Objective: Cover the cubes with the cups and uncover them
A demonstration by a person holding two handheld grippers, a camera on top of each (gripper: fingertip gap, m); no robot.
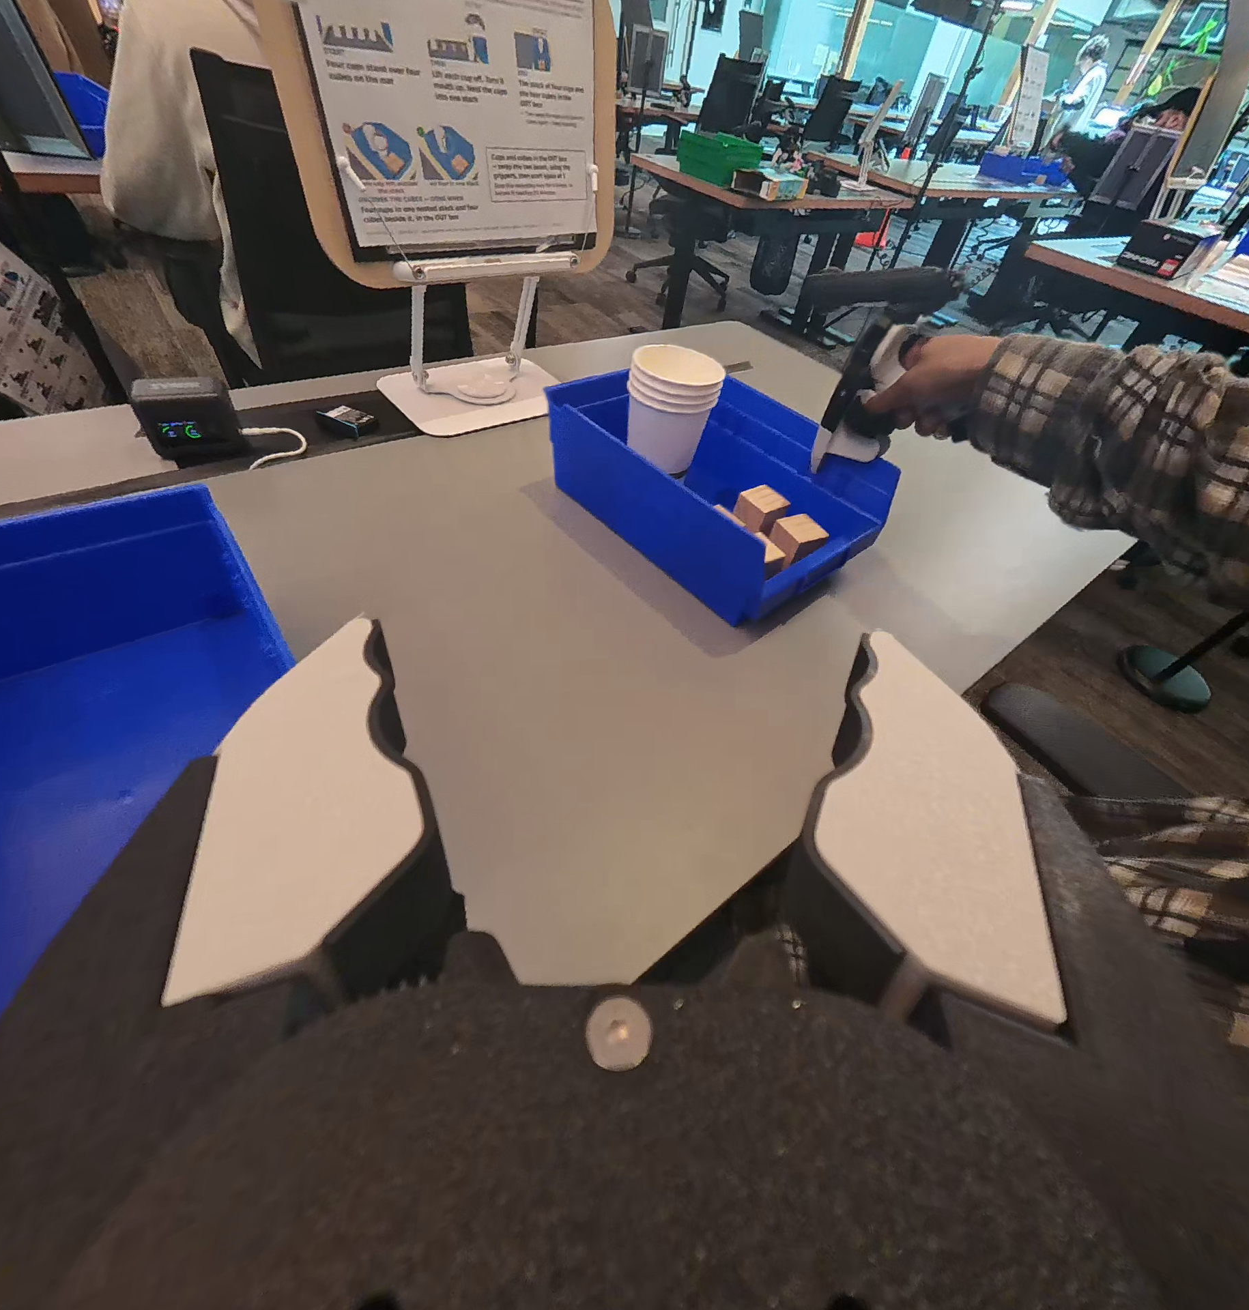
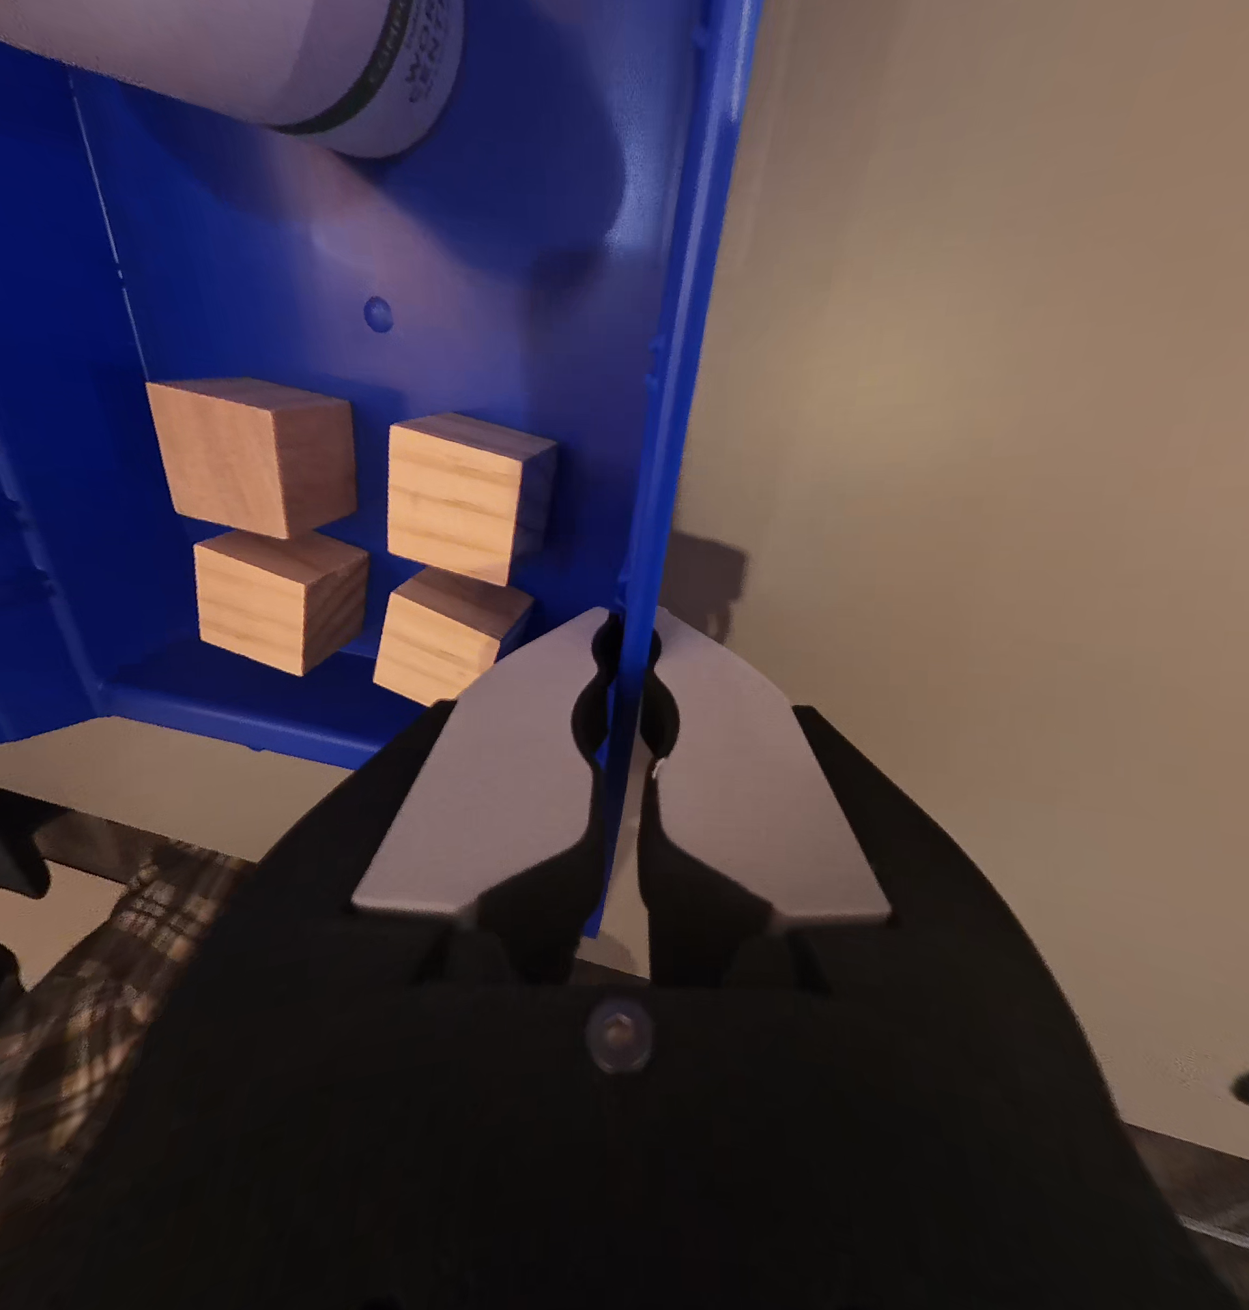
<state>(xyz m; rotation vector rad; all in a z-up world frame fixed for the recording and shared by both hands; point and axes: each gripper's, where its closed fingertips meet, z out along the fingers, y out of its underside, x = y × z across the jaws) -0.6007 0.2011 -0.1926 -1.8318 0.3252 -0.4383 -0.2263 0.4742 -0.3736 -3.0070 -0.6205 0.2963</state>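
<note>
The left gripper (image 1: pixel 618 716) hangs over the bare grey surface (image 1: pixel 551 695) with its jaws wide apart and nothing between them. A large blue bin (image 1: pixel 76 695) sits just beside its left finger, at the near-left of the surface.

Farther off, toward the right edge, stands a smaller blue bin (image 1: pixel 650 517). A nested stack of white cups (image 1: pixel 671 407), mouth up, stands in its far end. The wooden cubes (image 1: pixel 778 528) lie bunched at its near end, uncovered.

In the right wrist view there are four cubes (image 2: pixel 338 532), close together in two rows on the bin floor, some touching at their edges. The base of the cup stack (image 2: pixel 366 78) shows at the top of that view, well apart from the cubes.

The right gripper (image 2: pixel 625 641), held by a hand (image 1: pixel 941 383) in a plaid sleeve (image 1: pixel 1118 454), comes down onto the small bin's wall (image 2: pixel 685 368). Its jaws are closed on that wall, one finger inside the bin just beside the nearest cube, the other outside over the surface. The edges there are slightly blurred, so how firmly the pads press is hard to judge.

Behind the bins stand an instruction sheet on a white stand (image 1: pixel 458 120) and a small black device with a lit screen (image 1: pixel 182 422).
</note>
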